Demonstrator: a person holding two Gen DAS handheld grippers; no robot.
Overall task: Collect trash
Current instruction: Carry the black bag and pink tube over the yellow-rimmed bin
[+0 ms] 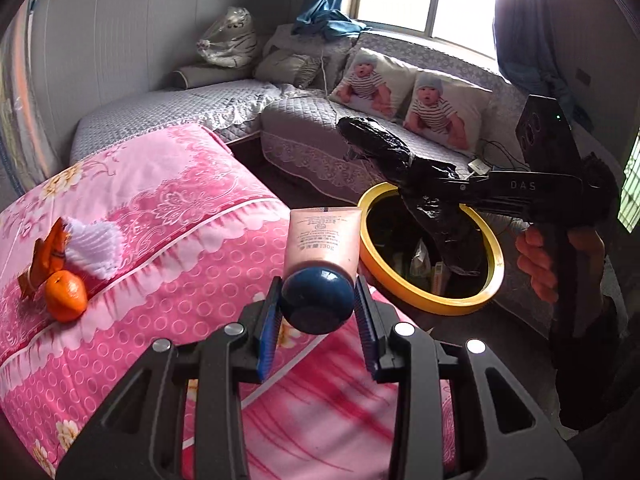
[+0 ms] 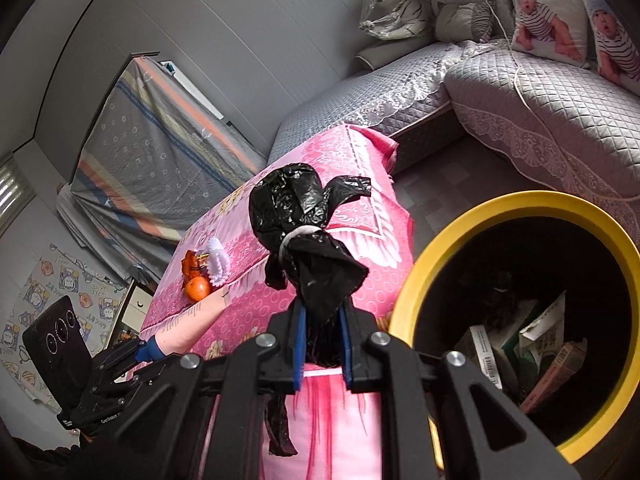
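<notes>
On the right gripper (image 1: 404, 184), white letters read "DAS".

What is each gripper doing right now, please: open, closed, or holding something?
Left gripper: closed on the pink tube, gripped at its dark blue cap.
Right gripper: closed on the tied black plastic bag.

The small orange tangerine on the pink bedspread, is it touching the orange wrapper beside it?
Touching. The left wrist view shows the tangerine pressed against the wrapper's lower edge, with no bedspread visible between them.
</notes>
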